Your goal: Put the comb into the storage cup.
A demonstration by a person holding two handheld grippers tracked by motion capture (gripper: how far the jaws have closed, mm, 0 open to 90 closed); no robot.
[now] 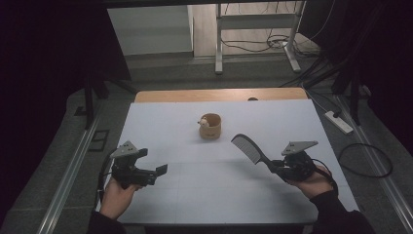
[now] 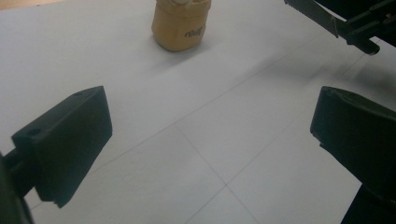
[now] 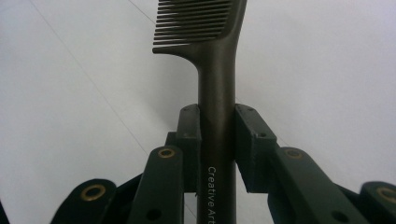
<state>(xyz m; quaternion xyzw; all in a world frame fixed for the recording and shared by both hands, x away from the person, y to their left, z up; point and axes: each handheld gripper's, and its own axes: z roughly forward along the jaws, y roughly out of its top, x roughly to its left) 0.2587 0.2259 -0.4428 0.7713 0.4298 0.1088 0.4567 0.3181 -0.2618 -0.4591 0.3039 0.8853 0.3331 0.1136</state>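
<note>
A dark comb juts up and to the left from my right gripper, whose jaws are shut on its handle; the comb's teeth show above the jaws. A small tan wooden cup with a pale little object in it stands at the table's middle, beyond both hands. The left gripper view shows the cup ahead at the top. My left gripper hovers at the front left, jaws wide open with nothing between them; in its own view my left gripper points over bare table.
The white table top has a wooden strip along its far edge. Past the table lie floor cables, a power strip at the right and a metal frame's legs. Dark curtains flank both sides.
</note>
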